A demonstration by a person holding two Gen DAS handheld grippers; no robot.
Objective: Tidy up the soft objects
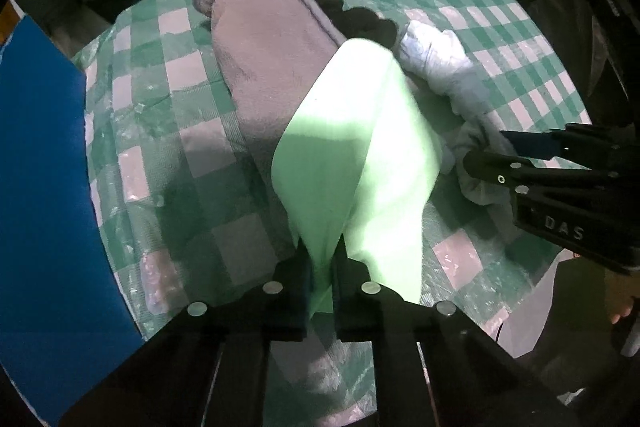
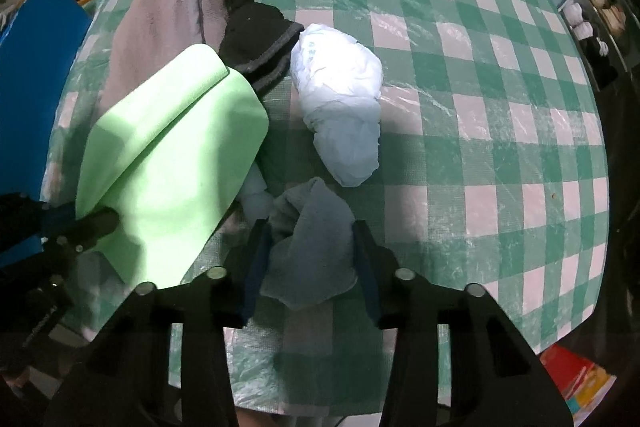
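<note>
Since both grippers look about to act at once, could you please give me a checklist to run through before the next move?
1. Left gripper shut on the light green cloth: ok.
2. Green cloth fully lifted off the checked tablecloth: cannot tell; it drapes over the grey fleece garment.
3. Right gripper open around the blue-grey cloth: ok, fingers on either side of it.
4. Blue-grey cloth grasped: not ok.
5. White plastic-wrapped bundle clear of the right fingers: ok.
6. Black knit item free of the green cloth: cannot tell; they overlap.
</note>
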